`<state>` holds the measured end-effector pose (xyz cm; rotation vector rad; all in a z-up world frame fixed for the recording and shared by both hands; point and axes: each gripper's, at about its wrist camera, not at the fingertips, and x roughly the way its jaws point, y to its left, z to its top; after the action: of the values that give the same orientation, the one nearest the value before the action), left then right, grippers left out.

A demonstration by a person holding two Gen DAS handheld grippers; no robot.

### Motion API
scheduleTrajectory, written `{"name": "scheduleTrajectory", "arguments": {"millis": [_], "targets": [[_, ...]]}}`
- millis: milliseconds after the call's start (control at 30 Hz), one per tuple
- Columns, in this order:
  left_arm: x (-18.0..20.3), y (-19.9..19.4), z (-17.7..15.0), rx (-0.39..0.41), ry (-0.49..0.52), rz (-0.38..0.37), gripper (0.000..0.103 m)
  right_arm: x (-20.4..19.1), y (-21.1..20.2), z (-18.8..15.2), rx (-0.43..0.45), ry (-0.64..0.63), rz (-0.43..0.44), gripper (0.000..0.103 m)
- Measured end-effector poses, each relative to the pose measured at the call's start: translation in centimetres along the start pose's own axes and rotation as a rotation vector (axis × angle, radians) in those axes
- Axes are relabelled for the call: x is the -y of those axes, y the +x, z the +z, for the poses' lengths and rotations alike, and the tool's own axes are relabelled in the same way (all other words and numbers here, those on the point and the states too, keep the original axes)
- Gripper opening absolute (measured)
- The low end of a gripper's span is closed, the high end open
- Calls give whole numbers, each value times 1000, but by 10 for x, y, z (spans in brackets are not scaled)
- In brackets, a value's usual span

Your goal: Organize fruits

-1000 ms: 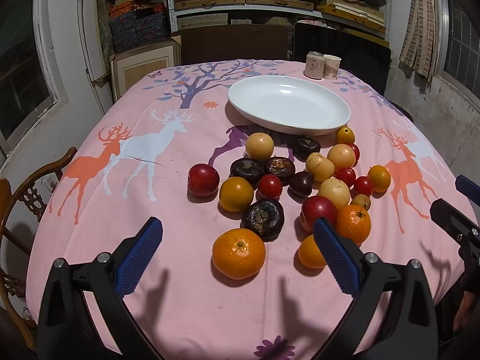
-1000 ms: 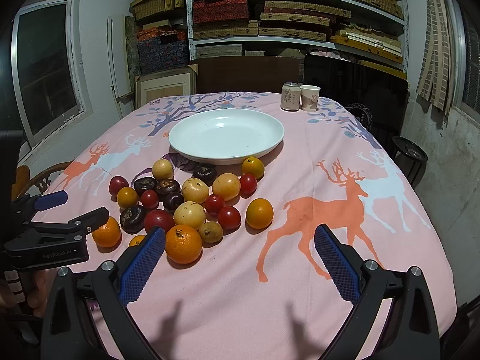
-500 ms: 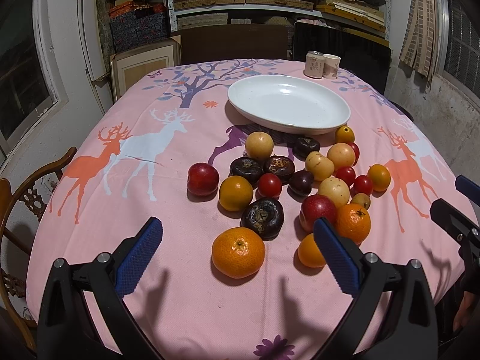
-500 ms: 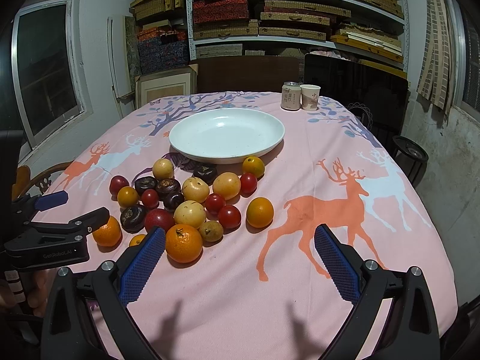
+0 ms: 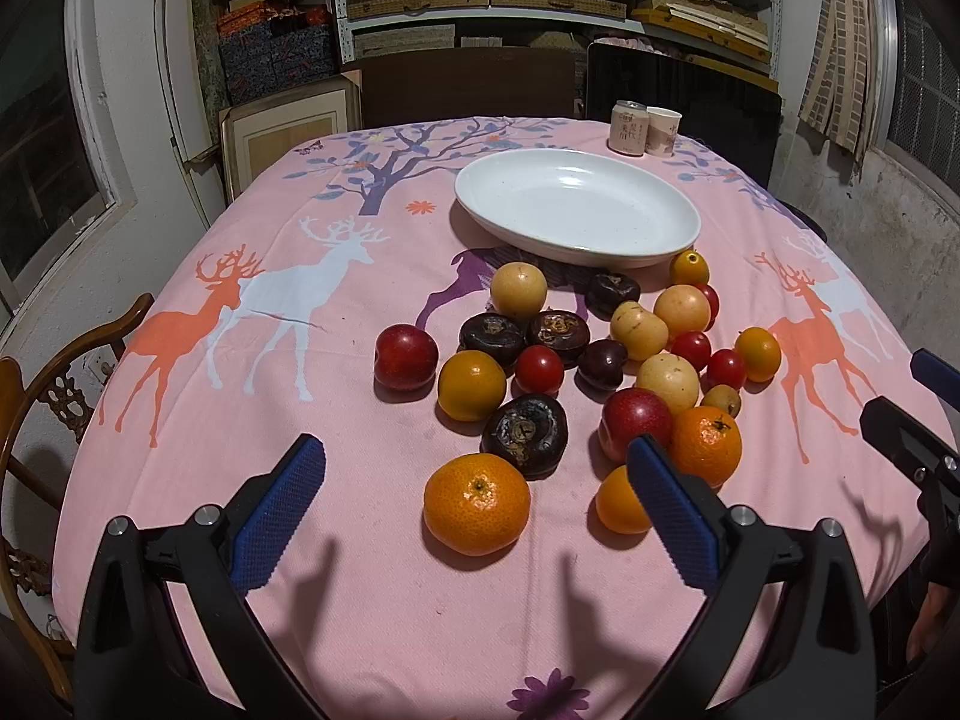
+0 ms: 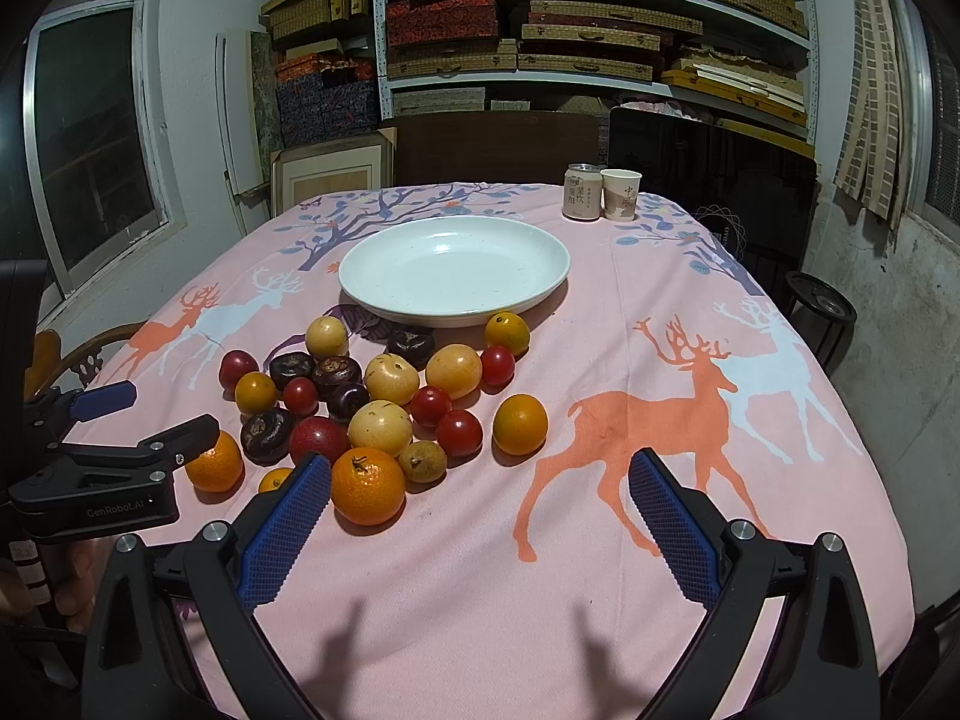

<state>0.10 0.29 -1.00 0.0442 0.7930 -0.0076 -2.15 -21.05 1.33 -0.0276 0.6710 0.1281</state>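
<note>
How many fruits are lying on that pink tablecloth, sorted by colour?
Orange fruits: 6
Red fruits: 6
Dark brown-purple fruits: 5
Pale yellow fruits: 4
Small tan fruit: 1
Total: 22, none on the white plate.

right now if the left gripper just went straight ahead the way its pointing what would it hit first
Most likely the nearest mandarin, which lies on the tablecloth almost centred between the open fingers of the left gripper. Just behind it sits a dark wrinkled fruit. Depth is unclear, so the gripper might pass over it.
</note>
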Motion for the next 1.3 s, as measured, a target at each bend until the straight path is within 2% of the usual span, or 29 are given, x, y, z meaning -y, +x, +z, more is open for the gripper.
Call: {"name": "scheduleTrajectory", "arguments": {"millis": [333, 567, 700, 767, 867, 900, 933, 967, 1000, 1133, 1233, 1300], "targets": [[0, 1, -1, -3, 1, 2, 99, 0, 0, 1, 0, -3, 0, 99], [-7, 10, -20, -39, 49, 1, 99, 0, 3, -4, -8, -26, -7, 99], [-20, 24, -35, -92, 38, -47, 99, 3, 8, -8, -24, -32, -8, 99], [-26, 31, -37, -93, 14, -85, 99, 4, 9, -8, -29, -31, -8, 99], [-28, 41, -35, -85, 19, -73, 99, 4, 11, -9, -35, -34, -5, 99], [-26, 44, -36, -79, 41, -57, 93, 5, 11, -8, -34, -35, -5, 99], [-23, 47, -35, -75, 55, -55, 83, 5, 12, -9, -34, -36, -5, 99], [-22, 48, -35, -75, 62, -96, 62, 6, 13, -9, -36, -36, -7, 99], [-20, 48, -36, -85, 61, -146, 46, 8, 13, -9, -37, -36, -8, 99], [-4, 42, -39, -62, 144, -124, 46, 19, 23, -8, -51, -46, -21, 99], [-4, 38, -39, -57, 135, -159, 46, 31, 39, -1, -60, -38, 0, 99], [-4, 33, -38, -44, 134, -165, 46, 36, 52, 3, -81, -42, -5, 95]]}}
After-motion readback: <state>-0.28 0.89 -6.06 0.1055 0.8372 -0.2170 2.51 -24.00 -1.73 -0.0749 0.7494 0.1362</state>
